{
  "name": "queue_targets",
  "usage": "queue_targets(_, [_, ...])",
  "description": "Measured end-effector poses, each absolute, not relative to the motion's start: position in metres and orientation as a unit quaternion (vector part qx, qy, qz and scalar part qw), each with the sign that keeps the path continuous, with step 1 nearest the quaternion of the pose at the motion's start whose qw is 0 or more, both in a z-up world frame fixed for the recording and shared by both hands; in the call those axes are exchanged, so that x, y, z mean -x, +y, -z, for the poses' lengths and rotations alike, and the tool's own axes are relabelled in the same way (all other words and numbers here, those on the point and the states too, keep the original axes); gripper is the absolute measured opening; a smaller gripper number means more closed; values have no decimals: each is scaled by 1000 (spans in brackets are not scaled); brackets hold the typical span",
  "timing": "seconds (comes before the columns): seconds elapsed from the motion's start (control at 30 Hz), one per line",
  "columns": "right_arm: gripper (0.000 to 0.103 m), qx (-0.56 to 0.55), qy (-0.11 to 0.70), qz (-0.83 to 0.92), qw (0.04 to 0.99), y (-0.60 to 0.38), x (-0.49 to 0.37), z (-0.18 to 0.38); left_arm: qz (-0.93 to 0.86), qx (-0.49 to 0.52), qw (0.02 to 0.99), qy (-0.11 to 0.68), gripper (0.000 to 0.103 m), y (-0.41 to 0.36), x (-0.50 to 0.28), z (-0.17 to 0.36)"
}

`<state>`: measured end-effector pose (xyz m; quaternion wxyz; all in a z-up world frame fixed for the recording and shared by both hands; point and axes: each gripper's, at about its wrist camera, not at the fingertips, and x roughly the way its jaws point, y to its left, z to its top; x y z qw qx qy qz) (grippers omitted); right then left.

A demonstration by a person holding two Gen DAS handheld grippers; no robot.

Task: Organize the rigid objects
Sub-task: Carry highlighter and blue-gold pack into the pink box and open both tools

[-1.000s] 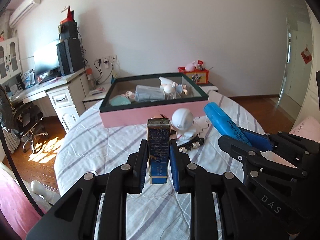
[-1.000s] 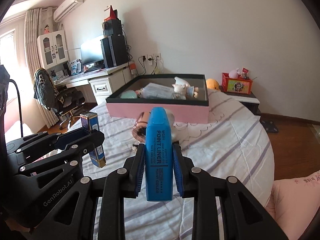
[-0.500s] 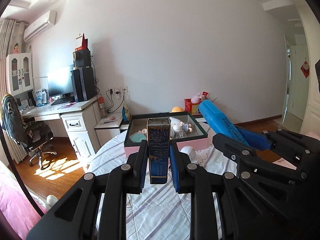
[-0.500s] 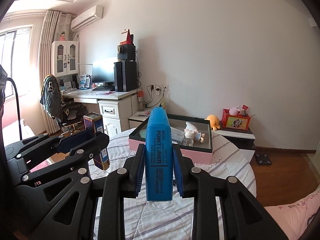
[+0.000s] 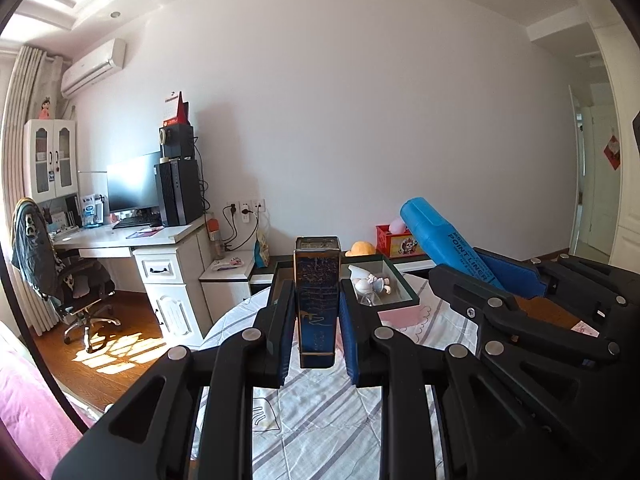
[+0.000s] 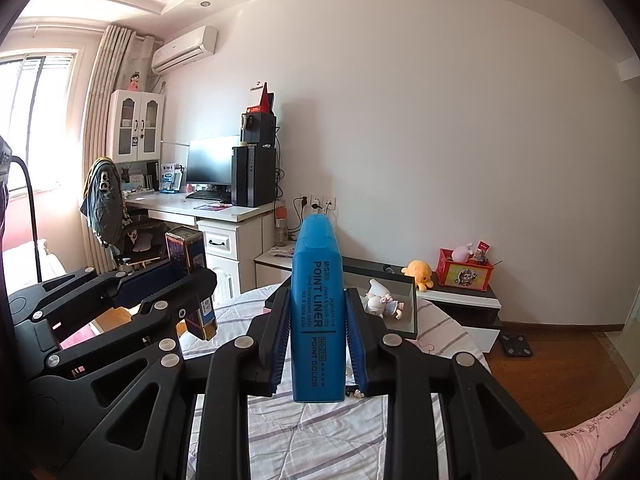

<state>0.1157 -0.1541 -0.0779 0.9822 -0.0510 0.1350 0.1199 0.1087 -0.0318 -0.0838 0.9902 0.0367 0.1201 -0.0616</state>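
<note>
My left gripper (image 5: 316, 300) is shut on a slim dark blue box with gold print (image 5: 317, 300), held upright above the round table. The same blue box (image 6: 191, 268) shows at the left of the right wrist view. My right gripper (image 6: 318, 312) is shut on a large blue highlighter marked POINT LINER (image 6: 318, 312), also upright; this blue highlighter (image 5: 444, 236) slants in from the right in the left wrist view. Beyond both lies a pink tray with a dark rim (image 5: 404, 292) that holds a small doll (image 6: 384, 302).
The round table carries a striped white cloth (image 5: 320, 420). Behind it stand a low white cabinet (image 6: 460, 300) with a yellow plush and a red box, a white desk (image 5: 152, 240) with monitor and computer, and an office chair (image 5: 76, 284). Pink bedding lies at lower right.
Both grippers rose and tilted upward with their objects still held. The tray, which filled the middle of the views, now sits low and small behind the held items; more wall and ceiling show.
</note>
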Motion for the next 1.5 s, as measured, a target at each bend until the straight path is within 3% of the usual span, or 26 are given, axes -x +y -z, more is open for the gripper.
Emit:
queue_targets(0.3, [27, 55, 145, -119, 981, -158, -146, 85, 72, -45, 987, 135, 21, -36, -142, 91])
queue_targets(0.63, [27, 77, 184, -100, 975, -168, -268, 99, 110, -71, 968, 213, 21, -49, -292, 105])
queue_targets(0.93, [27, 82, 281, -103, 951, -174, -401, 151, 117, -63, 932, 337, 21, -53, -443, 164])
queue_targets(1.2, [27, 61, 370, -107, 921, -183, -461, 203, 108, -70, 904, 409, 22, -58, -489, 216])
queue_targets(1.3, [30, 56, 384, -95, 917, -187, -467, 213, 108, -61, 904, 410, 34, -60, -488, 216])
queue_targets(1.33, [33, 52, 385, -94, 917, -188, -467, 213, 105, -60, 906, 406, 46, -58, -485, 213])
queue_targets(1.4, [48, 42, 381, -82, 920, -194, -462, 211, 90, -60, 916, 387, 58, -55, -473, 205])
queue_targets(1.47, [56, 30, 363, -77, 928, -200, -448, 200, 81, -46, 926, 365, 78, -46, -458, 193])
queue_targets(1.5, [65, 23, 355, -72, 932, -203, -440, 193, 71, -40, 932, 352, 82, -42, -448, 186])
